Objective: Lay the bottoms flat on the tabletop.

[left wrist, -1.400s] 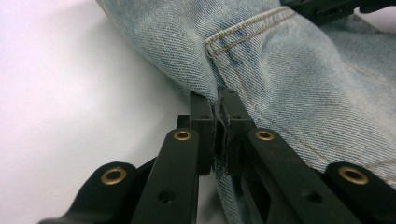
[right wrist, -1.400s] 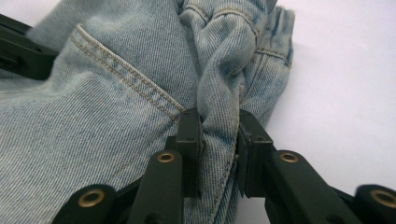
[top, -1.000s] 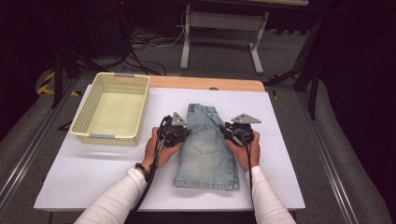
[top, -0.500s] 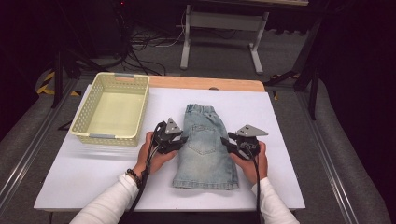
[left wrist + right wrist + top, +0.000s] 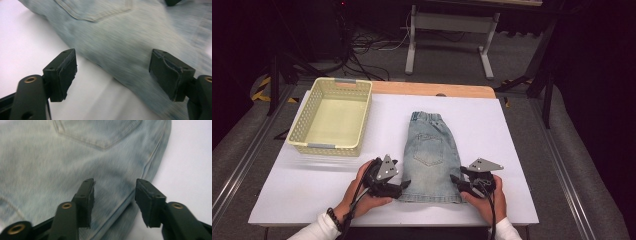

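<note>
One pair of folded denim shorts (image 5: 430, 157) lay flat mid-table on the white sheet (image 5: 512, 130), long axis running away from the person, waistband at the far end. One basket (image 5: 332, 116) stood well to the left. The left gripper (image 5: 404, 184) and right gripper (image 5: 454, 178), jaws just opening and spread, pinched nothing at the near hem corners.

Lighting: the white table (image 5: 512, 130) is evenly lit from above; the far surroundings are left dark. Shadows: soft, short. Glare: slight on the white surface. Blur: the denim shorts (image 5: 130, 37) are smeared in both gripper views (jaws sharper).
</note>
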A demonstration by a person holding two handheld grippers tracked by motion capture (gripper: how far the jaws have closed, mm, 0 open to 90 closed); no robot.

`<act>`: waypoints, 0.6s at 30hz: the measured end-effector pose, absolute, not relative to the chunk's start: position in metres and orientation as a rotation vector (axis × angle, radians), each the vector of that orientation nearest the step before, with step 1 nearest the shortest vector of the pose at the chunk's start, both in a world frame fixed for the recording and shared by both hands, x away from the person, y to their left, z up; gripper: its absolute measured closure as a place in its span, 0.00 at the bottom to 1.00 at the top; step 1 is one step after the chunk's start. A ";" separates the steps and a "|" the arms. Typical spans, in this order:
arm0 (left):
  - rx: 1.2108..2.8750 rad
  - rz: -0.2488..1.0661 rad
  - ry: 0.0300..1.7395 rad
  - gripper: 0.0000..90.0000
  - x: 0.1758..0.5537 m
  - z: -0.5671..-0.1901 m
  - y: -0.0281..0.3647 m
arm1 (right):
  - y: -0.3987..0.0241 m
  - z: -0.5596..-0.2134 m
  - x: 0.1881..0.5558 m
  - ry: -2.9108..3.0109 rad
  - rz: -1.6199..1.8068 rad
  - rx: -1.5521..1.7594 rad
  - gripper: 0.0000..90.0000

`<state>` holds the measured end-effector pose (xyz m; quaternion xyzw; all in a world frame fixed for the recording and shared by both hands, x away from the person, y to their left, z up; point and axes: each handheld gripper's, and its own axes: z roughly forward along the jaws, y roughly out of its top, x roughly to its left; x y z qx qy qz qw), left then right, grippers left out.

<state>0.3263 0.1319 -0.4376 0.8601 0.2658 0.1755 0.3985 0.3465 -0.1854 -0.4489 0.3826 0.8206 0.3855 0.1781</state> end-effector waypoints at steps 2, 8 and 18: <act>2.181 0.424 0.664 0.23 0.321 -0.440 0.131 | -0.187 -0.454 0.342 2.332 1.078 1.107 0.53; 2.220 0.378 0.641 0.22 0.319 -0.452 0.123 | -0.189 -0.458 0.333 2.347 1.036 1.065 0.71; 2.200 0.380 0.595 0.18 0.314 -0.448 0.121 | -0.190 -0.451 0.329 2.324 1.038 1.001 0.98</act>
